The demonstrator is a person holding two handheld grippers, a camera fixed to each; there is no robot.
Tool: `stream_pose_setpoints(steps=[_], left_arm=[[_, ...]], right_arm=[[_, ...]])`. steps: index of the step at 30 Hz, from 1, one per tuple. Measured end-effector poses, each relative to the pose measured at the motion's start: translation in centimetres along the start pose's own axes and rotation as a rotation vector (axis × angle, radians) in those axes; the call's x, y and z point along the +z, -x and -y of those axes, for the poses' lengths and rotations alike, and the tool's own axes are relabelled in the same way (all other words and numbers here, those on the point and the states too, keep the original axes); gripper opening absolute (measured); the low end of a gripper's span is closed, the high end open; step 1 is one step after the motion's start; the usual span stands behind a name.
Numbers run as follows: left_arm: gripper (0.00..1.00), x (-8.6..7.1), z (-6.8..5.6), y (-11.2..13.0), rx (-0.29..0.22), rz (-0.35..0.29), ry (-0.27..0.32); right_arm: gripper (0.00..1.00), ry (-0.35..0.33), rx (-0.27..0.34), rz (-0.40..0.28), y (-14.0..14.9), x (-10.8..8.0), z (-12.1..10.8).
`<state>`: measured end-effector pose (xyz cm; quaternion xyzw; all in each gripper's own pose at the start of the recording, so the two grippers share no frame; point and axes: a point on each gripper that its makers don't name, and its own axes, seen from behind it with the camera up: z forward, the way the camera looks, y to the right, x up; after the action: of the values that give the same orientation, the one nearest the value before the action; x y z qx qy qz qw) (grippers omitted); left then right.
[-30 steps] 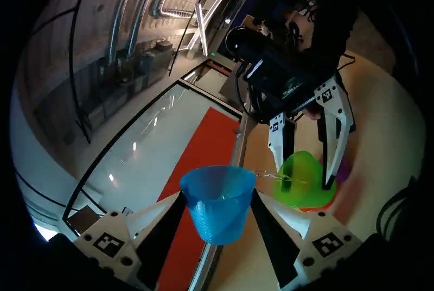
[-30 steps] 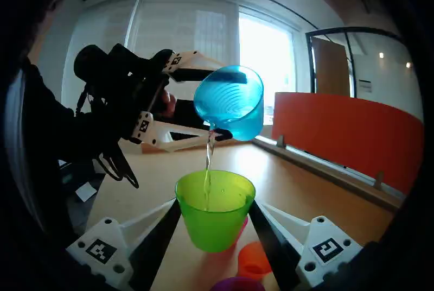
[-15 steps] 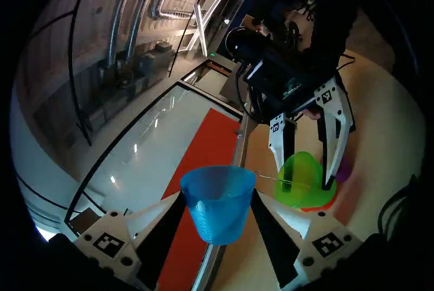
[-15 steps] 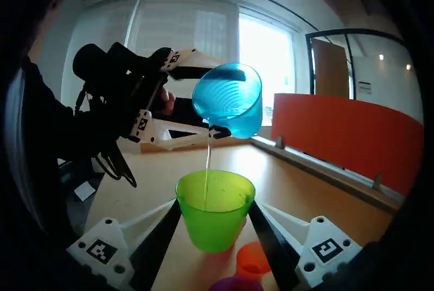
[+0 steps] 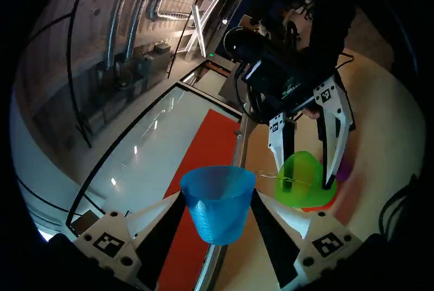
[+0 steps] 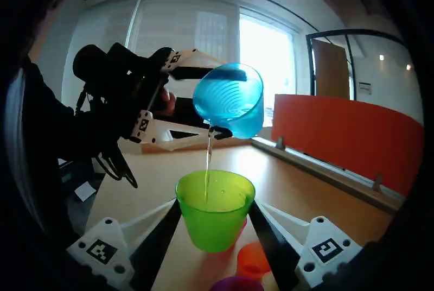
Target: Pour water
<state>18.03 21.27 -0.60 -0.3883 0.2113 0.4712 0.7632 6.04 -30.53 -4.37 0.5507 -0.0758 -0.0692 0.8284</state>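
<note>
At lower centre of the left gripper view, the left gripper point(image 5: 218, 196) clamps the blue cup point(image 5: 217, 220), a red partition point(image 5: 203, 144) behind; right of it, the right gripper point(image 5: 304, 177) grips the green cup point(image 5: 298, 188). Right gripper view: orange cup point(image 6: 254, 258) at bottom edge; tilted blue cup trickles water point(image 6: 207, 163) into translucent green cup below.

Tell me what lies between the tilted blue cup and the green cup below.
A thin stream of water falls from the blue cup into the green cup; the right gripper view shows it.
</note>
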Motion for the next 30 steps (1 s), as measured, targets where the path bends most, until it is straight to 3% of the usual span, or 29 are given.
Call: stream_pose_setpoints(steps=[30], left_arm=[[0.83, -0.09, -0.09, 0.29, 0.027, 0.003, 0.0]], right_arm=[[0.88, -0.002, -0.003, -0.004, 0.13, 0.05, 0.05]])
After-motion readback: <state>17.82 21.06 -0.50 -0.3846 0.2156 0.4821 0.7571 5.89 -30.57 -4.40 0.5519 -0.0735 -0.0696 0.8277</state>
